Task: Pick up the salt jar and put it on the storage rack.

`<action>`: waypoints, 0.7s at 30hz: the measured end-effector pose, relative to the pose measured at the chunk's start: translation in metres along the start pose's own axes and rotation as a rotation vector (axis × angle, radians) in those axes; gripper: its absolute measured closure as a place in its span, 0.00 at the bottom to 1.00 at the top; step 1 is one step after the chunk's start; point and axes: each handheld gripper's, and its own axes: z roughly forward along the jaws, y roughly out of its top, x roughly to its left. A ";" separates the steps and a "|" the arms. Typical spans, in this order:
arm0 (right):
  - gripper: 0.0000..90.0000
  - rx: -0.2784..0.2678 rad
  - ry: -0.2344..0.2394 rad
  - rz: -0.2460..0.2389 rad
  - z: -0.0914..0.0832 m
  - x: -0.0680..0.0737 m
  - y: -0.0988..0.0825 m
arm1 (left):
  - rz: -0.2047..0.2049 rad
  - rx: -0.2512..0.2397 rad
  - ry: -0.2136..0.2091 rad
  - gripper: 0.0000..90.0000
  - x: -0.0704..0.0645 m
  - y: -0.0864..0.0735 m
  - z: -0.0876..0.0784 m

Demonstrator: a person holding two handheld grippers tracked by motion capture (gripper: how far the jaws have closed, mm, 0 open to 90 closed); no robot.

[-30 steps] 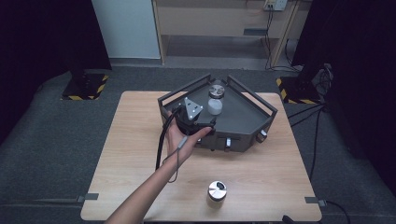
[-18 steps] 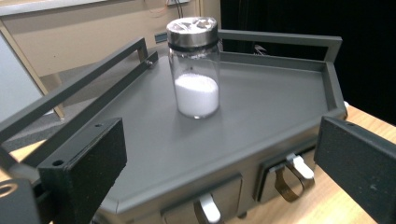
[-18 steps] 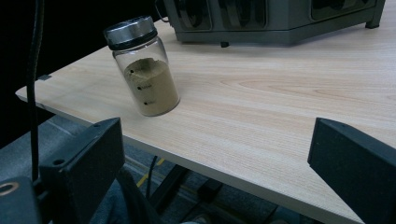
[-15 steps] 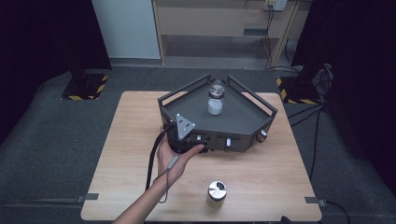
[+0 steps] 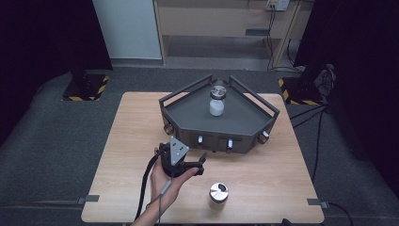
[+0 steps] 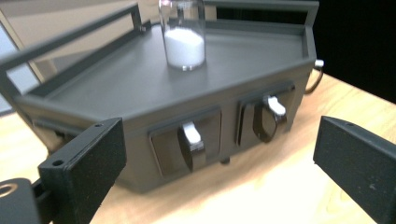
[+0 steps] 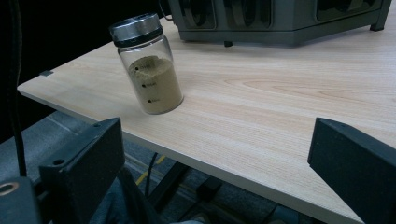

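Standing wide apart, the jaws of the left gripper [image 5: 200, 162] held nothing and touched nothing; in the left gripper view its two black pads [image 6: 84, 161] framed the front of the grey tray [image 6: 140, 88], with bare wooden table [image 5: 268, 174] beneath them. A hand [image 5: 165, 181] gripped the tool from below, forearm coming up from the table's near edge, the cable trailing back along it, the grey three-cornered plate on top and the jaws pointing toward the tray. The right gripper [image 7: 215, 158] was likewise spread wide with nothing between its jaws, hanging off the table's edge and looking in across it.

A glass jar of white powder [image 5: 216, 100] stood upright on the tray, toward its back. Two latch handles [image 6: 192, 140] sat in recesses on the tray's front wall. A second jar, of tan powder with a metal lid [image 7: 148, 63], stood on the table near its front edge, well apart from the tray and just right of the left gripper.
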 end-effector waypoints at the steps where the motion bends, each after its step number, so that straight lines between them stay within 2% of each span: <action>1: 0.05 0.002 0.001 -0.001 0.000 0.000 0.000 | -0.006 0.004 0.001 0.02 0.000 -0.003 -0.001; 6: 0.05 0.006 0.004 -0.004 0.001 0.000 0.000 | -0.036 0.007 0.002 0.02 0.000 -0.018 -0.005; 11: 0.05 0.008 0.006 -0.008 0.001 0.001 0.000 | -0.084 0.006 0.006 0.02 -0.001 -0.036 -0.010; 15: 0.05 0.011 0.009 -0.010 0.002 0.002 0.000 | -0.101 0.010 0.006 0.02 -0.002 -0.046 -0.013; 21: 0.05 0.013 0.014 -0.019 0.002 0.003 0.001 | -0.102 0.002 0.010 0.02 -0.006 -0.060 -0.017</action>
